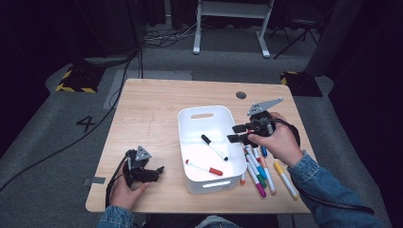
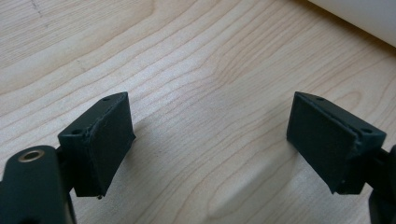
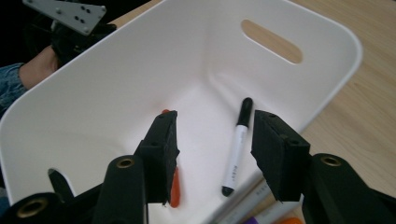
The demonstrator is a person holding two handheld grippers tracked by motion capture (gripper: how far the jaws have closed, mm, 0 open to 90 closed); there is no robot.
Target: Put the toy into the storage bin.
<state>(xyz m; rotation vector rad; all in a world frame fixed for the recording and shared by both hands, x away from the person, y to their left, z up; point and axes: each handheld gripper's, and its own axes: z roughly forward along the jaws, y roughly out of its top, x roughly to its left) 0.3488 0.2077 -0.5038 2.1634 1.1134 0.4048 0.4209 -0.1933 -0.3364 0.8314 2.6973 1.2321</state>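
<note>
High view: white plastic bin (image 1: pixel 190 124) sits mid-table on the light wood table (image 1: pixel 147 109), handle slots at 12 and 6 o'clock. Inside it, a black-capped marker (image 1: pixel 214 147) lies diagonally near centre, and a red-capped marker (image 1: pixel 204 168) lies toward 6 o'clock, the two apart. Right gripper (image 1: pixel 236 133) hovers at the bin's 3 o'clock rim, held in the person's right hand (image 1: pixel 278 142), jaws apart with nothing between them. Loose pile of markers (image 1: pixel 259 173) lies on the table at 4 o'clock of the bin, just beside its wall (green, pink, blue, yellow and orange among them, some overlapping). Left gripper (image 1: pixel 159 169) rests at 8 o'clock of the bin, well apart from the markers, left hand (image 1: pixel 124 190) around it.

Right gripper view: jaws spread, empty, aimed into the bin; the black-capped marker shows between them but lower down on the bin floor, not touched. Red-capped marker partly hidden behind the left-side jaw.

Left gripper view: jaws apart over bare wood, nothing gripped; bin wall just in at 1 o'clock.
</note>
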